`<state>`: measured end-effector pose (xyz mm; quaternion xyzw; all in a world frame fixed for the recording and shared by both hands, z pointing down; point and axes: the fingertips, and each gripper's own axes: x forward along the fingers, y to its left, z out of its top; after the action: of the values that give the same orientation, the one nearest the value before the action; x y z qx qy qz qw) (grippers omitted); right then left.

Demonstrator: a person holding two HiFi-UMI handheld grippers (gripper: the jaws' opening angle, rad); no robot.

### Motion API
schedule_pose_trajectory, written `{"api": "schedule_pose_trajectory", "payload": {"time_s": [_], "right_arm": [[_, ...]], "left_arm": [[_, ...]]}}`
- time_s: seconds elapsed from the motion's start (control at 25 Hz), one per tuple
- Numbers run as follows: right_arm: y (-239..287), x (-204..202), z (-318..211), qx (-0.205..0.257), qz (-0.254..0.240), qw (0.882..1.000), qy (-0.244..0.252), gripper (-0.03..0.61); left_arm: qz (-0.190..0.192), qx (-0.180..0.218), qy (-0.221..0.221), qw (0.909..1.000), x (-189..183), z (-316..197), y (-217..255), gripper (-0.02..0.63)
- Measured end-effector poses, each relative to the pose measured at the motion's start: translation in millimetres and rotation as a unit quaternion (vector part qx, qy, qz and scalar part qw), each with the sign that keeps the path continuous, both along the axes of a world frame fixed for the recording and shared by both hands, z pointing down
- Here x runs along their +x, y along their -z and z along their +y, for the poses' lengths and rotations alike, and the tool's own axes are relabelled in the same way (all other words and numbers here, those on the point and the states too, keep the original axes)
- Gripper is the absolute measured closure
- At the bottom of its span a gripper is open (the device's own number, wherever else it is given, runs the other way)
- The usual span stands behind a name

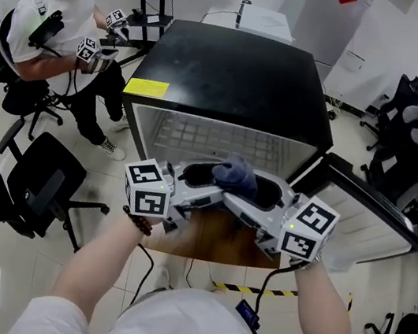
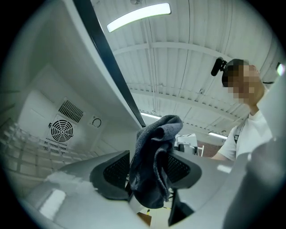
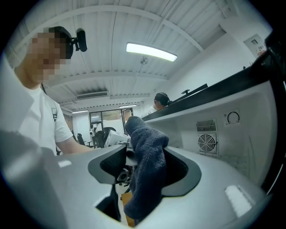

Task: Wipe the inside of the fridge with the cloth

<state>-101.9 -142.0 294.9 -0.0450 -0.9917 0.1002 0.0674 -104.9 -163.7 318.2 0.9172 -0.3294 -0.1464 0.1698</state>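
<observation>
While the black-topped white mini fridge (image 1: 234, 71) stands with its door (image 1: 367, 222) open toward 3 o'clock, both tools meet at its mouth. There the left gripper (image 1: 205, 178), at 9 o'clock of the dark grey terry cloth (image 1: 234, 175), touches the wad on both sides with wide-set jaws; the right gripper (image 1: 266, 196), at 3 o'clock, is spread, fabric against one pad only. Soft, light and limp, the cloth should bunch easily; a thick fold looks the best place to pinch.

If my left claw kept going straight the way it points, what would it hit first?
The cloth, already between the jaws of the left claw; close behind it probably the right claw, which faces it, though depth is unclear.
</observation>
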Motion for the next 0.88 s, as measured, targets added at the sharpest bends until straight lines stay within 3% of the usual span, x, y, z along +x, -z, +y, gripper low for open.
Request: {"api": "schedule_pose_trajectory", "payload": {"time_s": [0.16, 0.36, 0.52, 0.68, 0.88], "right_arm": [[-7.0, -4.0, 6.3, 0.011, 0.017, 1.000, 0.007, 0.254], [-7.7, -4.6, -1.7, 0.017, 0.015, 1.000, -0.012, 0.230], [-6.4, -2.2, -8.1, 0.018, 0.009, 0.999, -0.030, 0.230], [-8.2, 6.3, -24.7, 0.034, 0.008, 0.996, -0.082, 0.230], [-13.5, 28.2, -42.8, 0.070, 0.012, 0.983, -0.167, 0.230]], "left_arm": [[-0.053, -0.002, -0.006, 0.9986, 14.6, -1.1, -11.9, 0.377], [-0.095, 0.019, 0.018, 0.9951, 20.0, -4.2, -10.9, 0.531], [-0.107, 0.032, 0.037, 0.9931, 18.7, -7.3, -8.3, 0.552], [-0.138, 0.045, 0.082, 0.9860, 13.8, -18.5, -8.7, 0.557], [-0.173, 0.042, 0.169, 0.9695, -7.6, -46.6, -16.2, 0.557]]}}
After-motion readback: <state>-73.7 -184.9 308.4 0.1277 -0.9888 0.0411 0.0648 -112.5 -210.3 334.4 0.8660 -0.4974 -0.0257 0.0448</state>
